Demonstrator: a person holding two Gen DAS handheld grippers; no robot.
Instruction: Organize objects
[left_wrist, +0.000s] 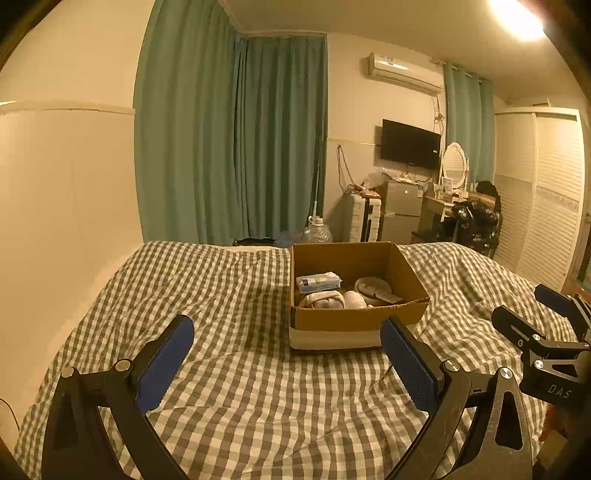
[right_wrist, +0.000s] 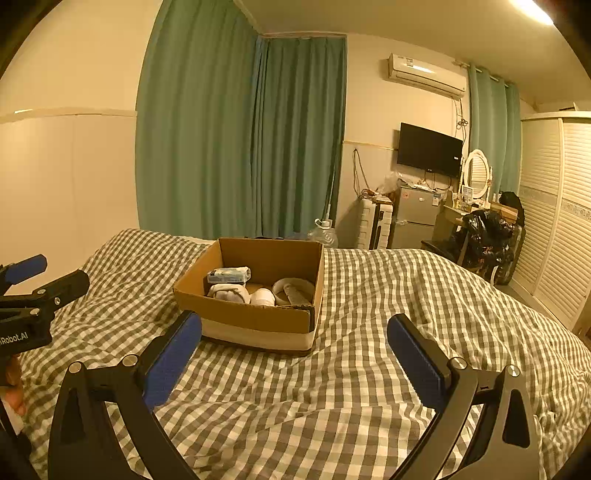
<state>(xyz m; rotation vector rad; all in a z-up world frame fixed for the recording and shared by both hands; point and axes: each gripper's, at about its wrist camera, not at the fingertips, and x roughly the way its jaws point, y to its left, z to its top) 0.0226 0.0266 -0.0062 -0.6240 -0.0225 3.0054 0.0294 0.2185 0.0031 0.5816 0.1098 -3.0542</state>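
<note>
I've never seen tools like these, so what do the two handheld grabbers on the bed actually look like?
Both are alike: the left gripper and the right gripper have curved black frames with silver bolt heads, ending in jaws faced with flat, ribbed blue pads. White lettering marks their bodies: "DAS" on the right one, "Robot.AI" on the left. No cables show.

Box: we find the cardboard box (left_wrist: 360, 321) on the bed (left_wrist: 240, 369), ahead of both grippers.
Box contents: a wrapped pack (left_wrist: 318, 282) lies at the rear left; a rolled cloth (left_wrist: 321, 299) before it; a cup (left_wrist: 354, 299) in the middle; a coiled item (left_wrist: 373, 286) at the right.
Grippers: we see the left gripper (left_wrist: 288, 363) beside the right gripper (right_wrist: 295, 360), 2 units above the bed.
Behind bed: curtain (left_wrist: 229, 147), fridge (left_wrist: 402, 210), television (left_wrist: 410, 144) above the fridge.
</note>
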